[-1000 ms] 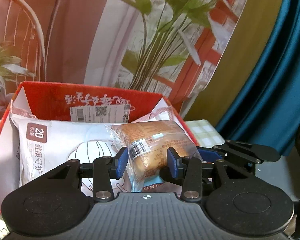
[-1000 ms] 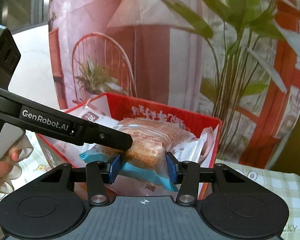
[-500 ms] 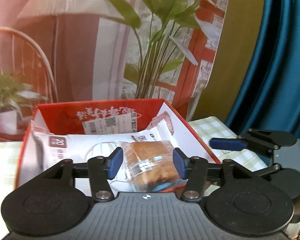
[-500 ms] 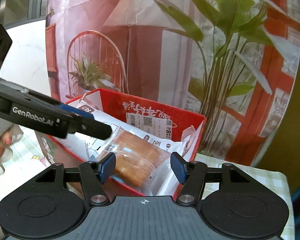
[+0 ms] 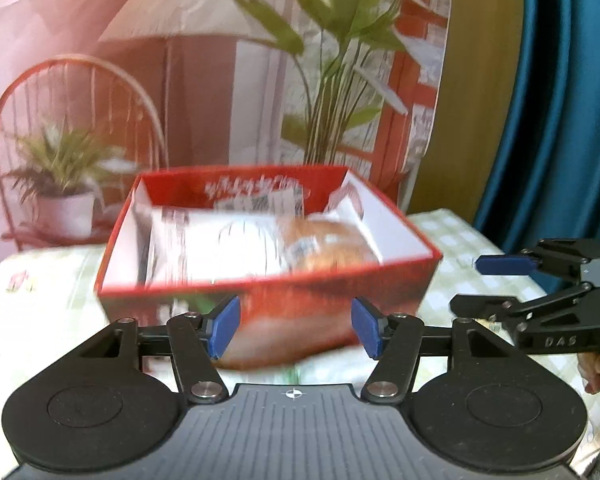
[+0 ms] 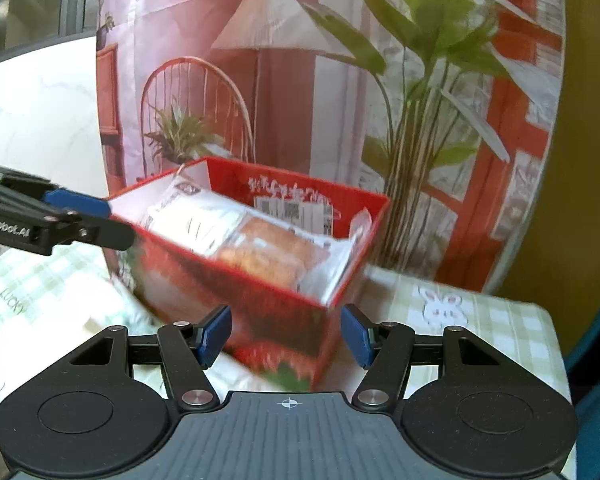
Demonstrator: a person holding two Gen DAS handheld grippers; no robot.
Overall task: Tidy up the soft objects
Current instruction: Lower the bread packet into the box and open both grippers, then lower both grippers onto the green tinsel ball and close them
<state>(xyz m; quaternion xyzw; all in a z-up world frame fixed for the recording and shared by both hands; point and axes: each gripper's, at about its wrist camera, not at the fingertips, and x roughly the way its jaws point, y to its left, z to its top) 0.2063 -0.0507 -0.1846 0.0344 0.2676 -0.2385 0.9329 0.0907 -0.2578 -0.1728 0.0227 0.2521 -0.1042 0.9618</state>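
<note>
A red cardboard box (image 5: 260, 280) (image 6: 260, 292) stands on the checked tablecloth. Inside it lie a wrapped brown bread (image 5: 328, 244) (image 6: 272, 248) and a white packet (image 5: 220, 248) (image 6: 196, 216). My left gripper (image 5: 296, 326) is drawn back in front of the box's near wall, its jaws opening with nothing held between them. My right gripper (image 6: 286, 334) hangs open before the box's near corner, also empty. Each gripper shows in the other's view: the right gripper (image 5: 540, 292) at the right edge, the left gripper (image 6: 60, 216) at the left.
A printed backdrop (image 6: 300, 80) with a lamp, chair and plants stands close behind the box. A blue curtain (image 5: 560, 120) hangs at the right. The tablecloth (image 6: 480, 328) carries small rabbit prints. Part of a hand (image 5: 596, 368) shows at the right edge.
Both grippers let go of the wrapped bread, which now lies in the box. Their jaws widened and both pulled back out of the box toward the table's near side.
</note>
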